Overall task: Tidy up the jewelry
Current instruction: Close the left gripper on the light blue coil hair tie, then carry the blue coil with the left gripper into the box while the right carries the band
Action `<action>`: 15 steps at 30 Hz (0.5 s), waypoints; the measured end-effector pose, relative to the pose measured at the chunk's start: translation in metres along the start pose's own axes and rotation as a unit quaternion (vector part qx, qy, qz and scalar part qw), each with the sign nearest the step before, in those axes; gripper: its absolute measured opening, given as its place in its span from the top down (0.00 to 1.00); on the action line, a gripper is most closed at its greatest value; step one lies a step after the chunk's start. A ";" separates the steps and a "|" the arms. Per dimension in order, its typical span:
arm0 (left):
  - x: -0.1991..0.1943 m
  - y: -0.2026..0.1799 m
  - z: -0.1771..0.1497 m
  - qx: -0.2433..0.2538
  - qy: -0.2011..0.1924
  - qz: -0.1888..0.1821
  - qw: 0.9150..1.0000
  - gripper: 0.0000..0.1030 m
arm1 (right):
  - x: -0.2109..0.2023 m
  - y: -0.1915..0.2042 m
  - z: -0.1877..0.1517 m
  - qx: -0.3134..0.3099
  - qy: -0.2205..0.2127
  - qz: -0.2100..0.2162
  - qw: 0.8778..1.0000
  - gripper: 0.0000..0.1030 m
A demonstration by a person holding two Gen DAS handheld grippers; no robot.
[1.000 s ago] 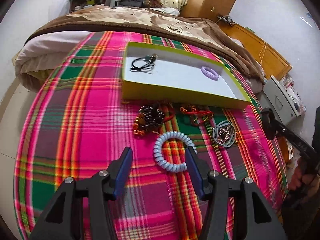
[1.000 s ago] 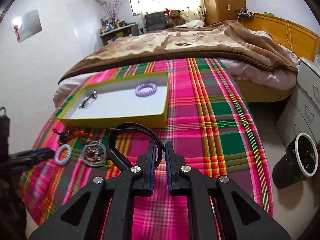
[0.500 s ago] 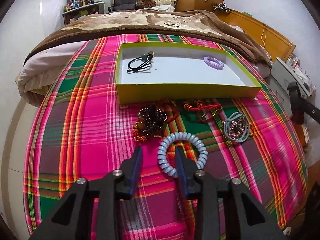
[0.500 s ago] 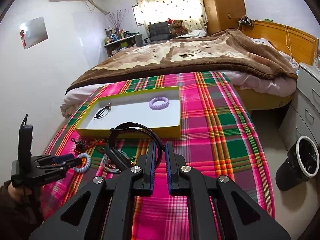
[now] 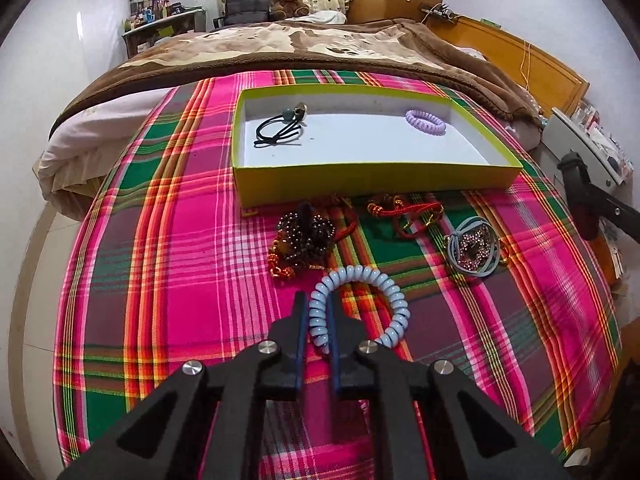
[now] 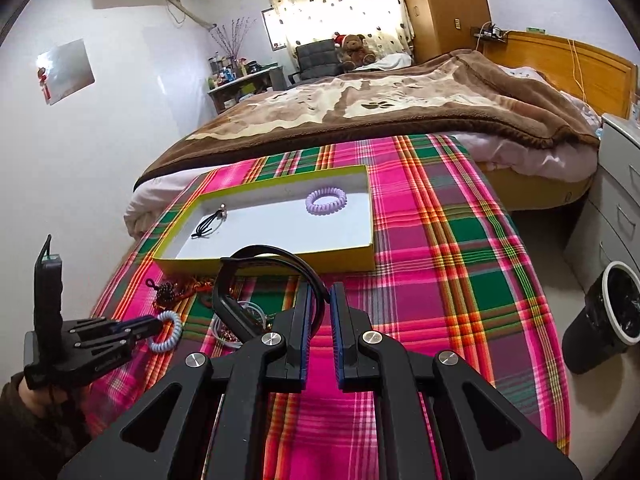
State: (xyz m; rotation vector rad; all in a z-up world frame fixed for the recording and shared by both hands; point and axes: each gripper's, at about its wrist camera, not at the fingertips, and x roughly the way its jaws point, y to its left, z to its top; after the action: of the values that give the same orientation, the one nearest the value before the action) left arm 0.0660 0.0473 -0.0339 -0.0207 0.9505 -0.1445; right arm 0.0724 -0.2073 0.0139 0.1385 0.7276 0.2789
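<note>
Now, the pale-blue coil tie point(image 5: 362, 304) gets picked up.
Left tongs point(image 5: 318, 312) have just closed on it; right tongs point(image 6: 320, 312) pinch a black headband point(image 6: 256, 276); next, lift to the box point(image 5: 376, 180).

Both wrist views low over the plaid bedspread point(image 5: 180, 240), sharing the tray point(image 6: 280, 264).

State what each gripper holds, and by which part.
Left gripper: blue spiral hair tie, pinched at its near-left coil. Right gripper: black headband, by one end.
</note>
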 end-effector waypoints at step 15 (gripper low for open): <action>-0.042 0.017 0.018 -0.018 -0.063 -0.031 0.997 0.91 | 0.010 0.011 0.012 -0.002 -0.003 -0.008 1.000 0.91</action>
State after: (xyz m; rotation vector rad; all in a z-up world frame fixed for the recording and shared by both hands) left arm 0.0591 0.0687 0.0092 -0.0919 0.8271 -0.1808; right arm 0.0851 -0.1939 0.0189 0.1293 0.7211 0.2655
